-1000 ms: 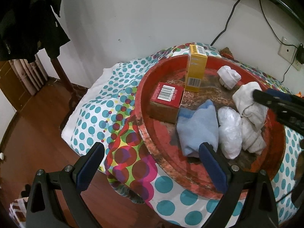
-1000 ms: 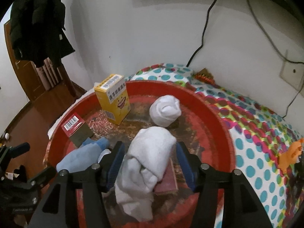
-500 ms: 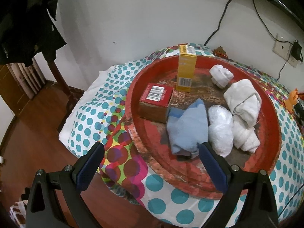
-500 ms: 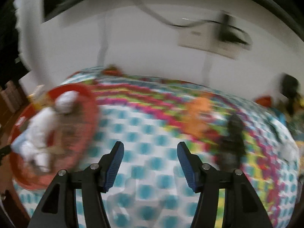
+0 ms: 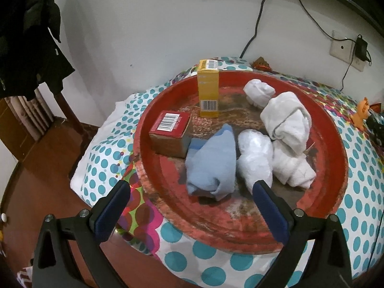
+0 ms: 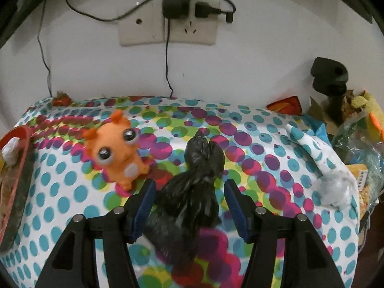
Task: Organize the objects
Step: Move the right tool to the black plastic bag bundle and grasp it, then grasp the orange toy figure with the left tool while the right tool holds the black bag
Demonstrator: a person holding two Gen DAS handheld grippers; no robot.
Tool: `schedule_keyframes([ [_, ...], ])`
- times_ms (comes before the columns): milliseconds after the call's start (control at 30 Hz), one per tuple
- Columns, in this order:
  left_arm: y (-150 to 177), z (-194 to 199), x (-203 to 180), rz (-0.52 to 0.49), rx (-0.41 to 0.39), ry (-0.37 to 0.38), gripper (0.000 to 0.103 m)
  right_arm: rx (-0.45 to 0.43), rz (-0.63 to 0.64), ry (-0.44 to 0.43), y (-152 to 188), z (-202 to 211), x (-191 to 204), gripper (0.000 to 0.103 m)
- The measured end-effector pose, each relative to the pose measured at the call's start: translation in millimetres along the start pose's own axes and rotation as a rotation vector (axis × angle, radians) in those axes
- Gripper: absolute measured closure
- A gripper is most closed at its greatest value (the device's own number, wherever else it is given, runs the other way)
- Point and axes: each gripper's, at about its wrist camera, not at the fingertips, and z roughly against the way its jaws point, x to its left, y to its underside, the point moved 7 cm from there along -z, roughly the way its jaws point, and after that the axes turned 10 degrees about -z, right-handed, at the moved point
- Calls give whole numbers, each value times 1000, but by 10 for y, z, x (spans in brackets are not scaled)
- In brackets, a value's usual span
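Both sets of jaws stand wide apart and hold nothing. On the right gripper (image 6: 189, 204) they straddle a crumpled black plastic bag (image 6: 194, 192), which lies on the dotted cloth (image 6: 276, 158) between the two blue pads; whether the pads touch the bag cannot be told.

That bag looks like the next thing to gather. It is likely very light, soft and a little slick, and it should collapse under the squeeze rather than resist. The bunched middle, where the plastic is thickest, seems the best place to grip; the thin knotted end farther from the gripper could slide out or leave the rest dangling. Nothing about it looks fragile, so a firm close should do no harm.

Just to its left stands an orange toy animal (image 6: 120, 148), near enough that the left finger might nudge it. Farther right lies a white plastic bundle (image 6: 336, 187), and the red tray rim (image 6: 16, 132) shows at the far left edge.

The left gripper (image 5: 192, 206) hovers at the near edge of the red tray (image 5: 283, 235), which holds a blue sock (image 5: 212, 165), a white plastic wad (image 5: 255, 158), rolled white cloths (image 5: 285, 120), a red box (image 5: 170, 129) and an upright yellow box (image 5: 208, 88).
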Motion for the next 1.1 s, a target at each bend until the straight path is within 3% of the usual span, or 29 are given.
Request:
schedule_keyframes([
  [400,-10,-16,-135,-12,-9,68,1,34,26,48,41,-362,-91,43],
  [467,-15,-9,-130,-7,-17,69,1,37,21,37,54,-373,-107,53],
  [500,-18,-11,-138,-8,-17,67,1,34,22,33,54,-367,-112,69],
  [667,-22,-4,-186,-19,-15,55,1,47,60,-4,93,-343,-97,74],
  [833,-31,37,-312,-64,-24,42,1,40,62,1,208,-216,-259,75],
  [1100,-86,201,-772,-176,-46,94,1,47,23,-14,409,-5,-683,75],
])
